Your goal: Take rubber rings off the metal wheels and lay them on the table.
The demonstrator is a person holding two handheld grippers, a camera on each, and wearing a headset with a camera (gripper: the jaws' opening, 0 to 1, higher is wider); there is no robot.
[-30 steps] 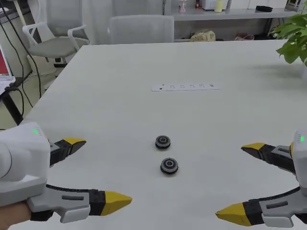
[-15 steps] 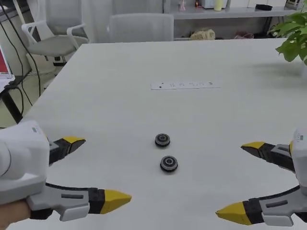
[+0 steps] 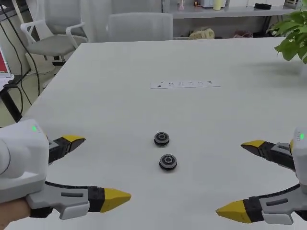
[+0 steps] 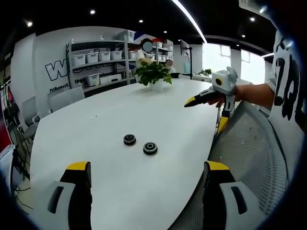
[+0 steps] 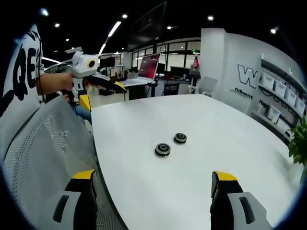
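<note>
Rubber-ringed metal wheels (image 3: pixel 168 162) on white table (image 3: pixel 110 86)

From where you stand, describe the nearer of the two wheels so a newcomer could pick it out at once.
On the big white table, look this side of the flat white power strip: two small dark wheels lie there, apart. The nearer wheel is the one closer to the person, slightly right of the farther wheel.

I held my left gripper (image 3: pixel 98 168) wide open at the near left, and my right gripper (image 3: pixel 240 178) wide open at the near right.
</note>
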